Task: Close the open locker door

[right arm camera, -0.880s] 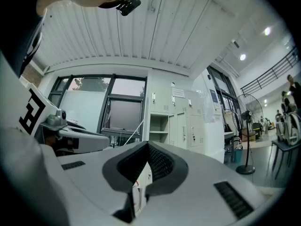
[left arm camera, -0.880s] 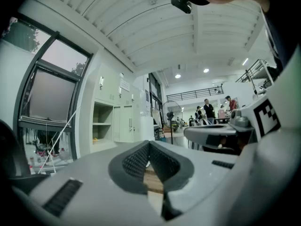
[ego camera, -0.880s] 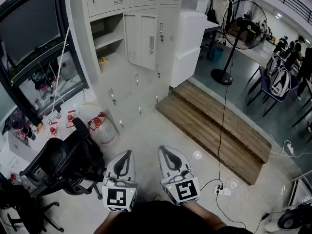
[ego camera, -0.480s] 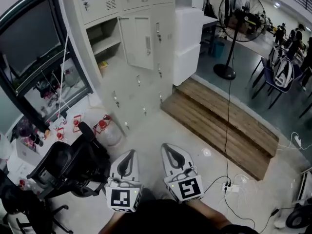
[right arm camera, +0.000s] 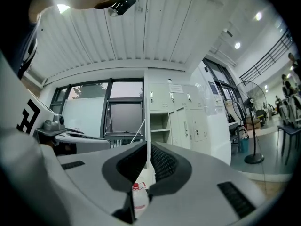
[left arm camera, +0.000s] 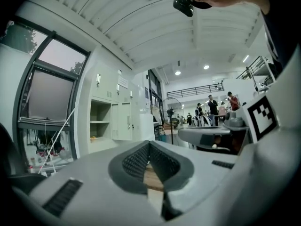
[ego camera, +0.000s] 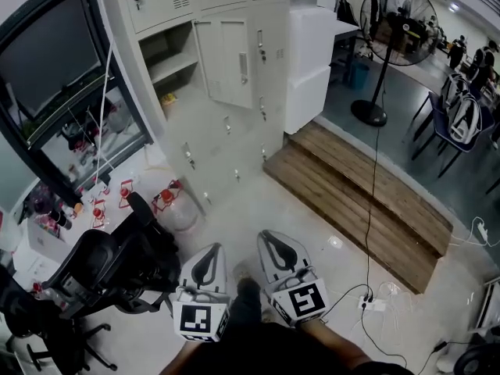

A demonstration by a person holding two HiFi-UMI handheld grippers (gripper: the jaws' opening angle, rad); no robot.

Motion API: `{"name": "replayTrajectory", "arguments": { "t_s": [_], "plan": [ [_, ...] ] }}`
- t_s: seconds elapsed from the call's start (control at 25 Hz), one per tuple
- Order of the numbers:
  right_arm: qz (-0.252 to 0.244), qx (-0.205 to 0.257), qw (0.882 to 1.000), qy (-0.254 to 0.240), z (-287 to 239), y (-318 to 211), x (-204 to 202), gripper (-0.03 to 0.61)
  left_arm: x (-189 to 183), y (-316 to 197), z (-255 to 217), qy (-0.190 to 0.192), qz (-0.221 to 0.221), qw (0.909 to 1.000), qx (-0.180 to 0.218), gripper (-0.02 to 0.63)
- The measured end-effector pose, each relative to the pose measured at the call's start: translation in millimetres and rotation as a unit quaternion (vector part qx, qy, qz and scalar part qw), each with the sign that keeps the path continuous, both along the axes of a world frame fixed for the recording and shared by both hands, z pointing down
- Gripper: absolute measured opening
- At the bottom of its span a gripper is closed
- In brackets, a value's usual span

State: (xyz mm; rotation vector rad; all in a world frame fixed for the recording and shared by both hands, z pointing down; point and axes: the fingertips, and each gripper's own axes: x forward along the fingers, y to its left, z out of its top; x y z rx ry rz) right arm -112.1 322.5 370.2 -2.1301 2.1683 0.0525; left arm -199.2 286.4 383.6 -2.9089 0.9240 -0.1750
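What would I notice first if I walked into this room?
Probably the pale locker door hanging open in the lockers at the top, with shelves showing beside it. Next, the black standing fan at upper right, and the shut left gripper and right gripper low in the middle.

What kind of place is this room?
Probably a shared workplace or lab hall, not a home: a wall of grey metal lockers, a black office chair and a standing fan, with people further back.
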Motion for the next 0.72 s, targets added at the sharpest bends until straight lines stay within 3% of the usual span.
{"name": "replayTrajectory", "arguments": {
  "t_s": [0.16, 0.24, 0.52, 0.72],
  "plan": [
    [-0.008, 0.010, 1.000, 0.004, -11, -28, 13, 0.023, 15, -30, -3, -0.006, 0.000, 1.0000, -0.004, 0.000],
    [-0.011, 0.015, 1.000, 0.008, -17, -44, 18, 0.081, 24, -49, -9, 0.000, 0.004, 1.0000, -0.002, 0.000],
    [0.025, 0.005, 0.999, 0.021, -21, -106, 71, 0.081, 81, -120, -17, 0.025, 0.048, 0.9985, 0.001, 0.000],
    [0.034, 0.015, 0.998, 0.058, -42, -157, 98, 0.081, 100, -191, -30, 0.051, 0.038, 0.9980, -0.001, 0.000]
  ]
}}
